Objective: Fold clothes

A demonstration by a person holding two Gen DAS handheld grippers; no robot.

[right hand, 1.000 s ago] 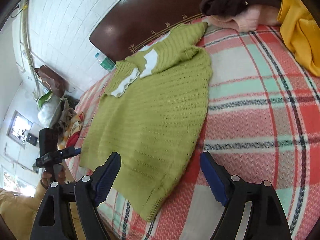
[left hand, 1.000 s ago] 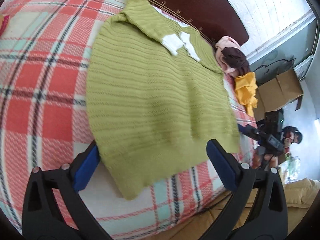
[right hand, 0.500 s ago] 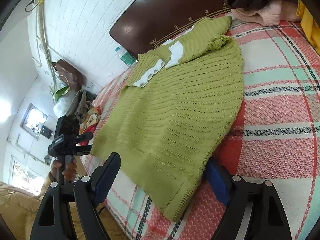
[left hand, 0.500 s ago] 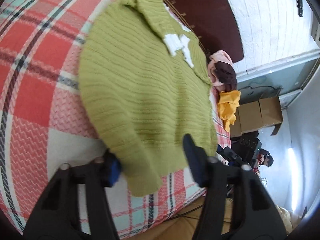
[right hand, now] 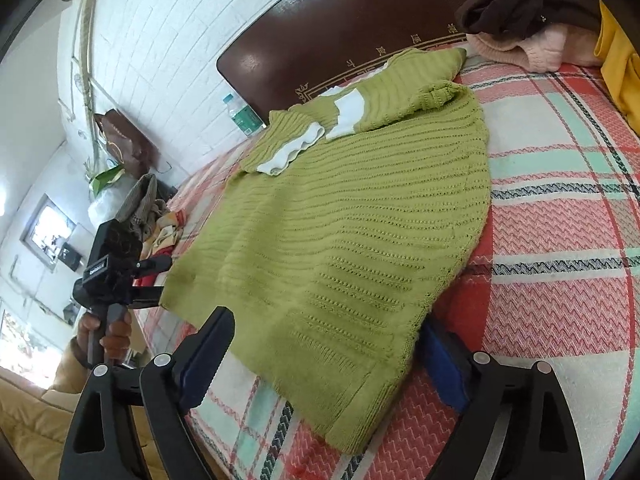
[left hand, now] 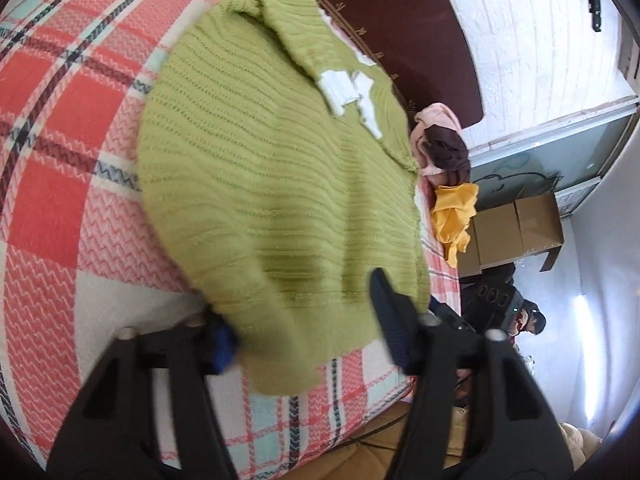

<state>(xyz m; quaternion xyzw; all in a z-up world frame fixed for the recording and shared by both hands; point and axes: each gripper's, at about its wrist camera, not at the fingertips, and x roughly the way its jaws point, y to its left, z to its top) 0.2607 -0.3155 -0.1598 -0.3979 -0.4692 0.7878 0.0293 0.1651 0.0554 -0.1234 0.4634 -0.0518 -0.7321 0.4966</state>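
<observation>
A green knit sweater (left hand: 272,168) with white cuffs lies flat on the red plaid bed (left hand: 60,128), sleeves folded in near the headboard. My left gripper (left hand: 304,328) is open and straddles the hem's left corner, one finger under the knit edge. My right gripper (right hand: 324,356) is open and straddles the hem's right corner of the sweater (right hand: 340,248), its right finger tucked under the cloth edge. The left gripper (right hand: 120,276) also shows in the right wrist view, held by a hand at the bed's edge.
A pile of pink, brown and yellow clothes (left hand: 444,160) lies at the bed's right side by the dark headboard (right hand: 340,40). Cardboard boxes (left hand: 516,232) stand on the floor beyond. A water bottle (right hand: 242,118) and bags sit at the far left.
Both grippers have moved forward and down onto the sweater's hem corners. Each now has one finger slid under the knit edge. The sweater itself has barely shifted.
</observation>
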